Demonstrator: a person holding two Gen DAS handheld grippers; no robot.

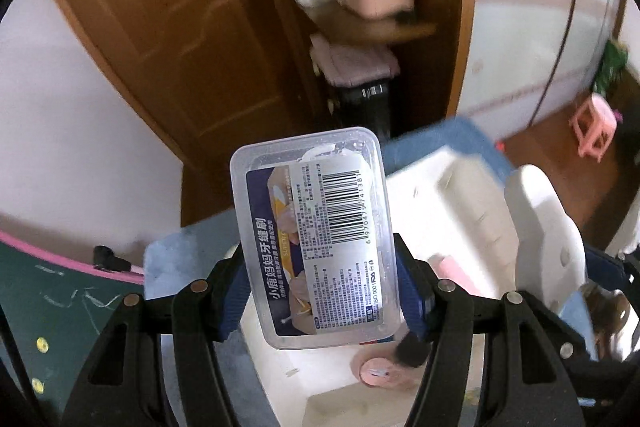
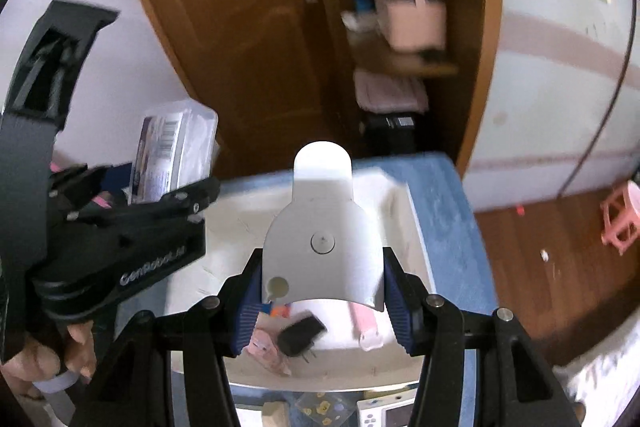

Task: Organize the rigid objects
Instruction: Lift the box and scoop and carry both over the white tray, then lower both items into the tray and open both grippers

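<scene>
A: What is the left gripper (image 1: 324, 291) carrying?
B: Its jaws are pinching a clear labelled box (image 1: 316, 231) above the white tray (image 1: 440, 195).
A: And the right gripper (image 2: 322, 303)?
B: It's clamping a white curved plastic piece (image 2: 322, 227) over the same tray, inside its edges.

We see a brown wooden door (image 1: 168, 39), a pink stool (image 1: 594, 125) on the wood floor, and a pink basket (image 2: 414, 23) on a shelf.

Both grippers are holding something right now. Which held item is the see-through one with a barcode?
The clear plastic box with the barcode label, clamped in the left gripper. The right gripper holds an opaque white plastic piece with a rounded top, which bears no label.
</scene>
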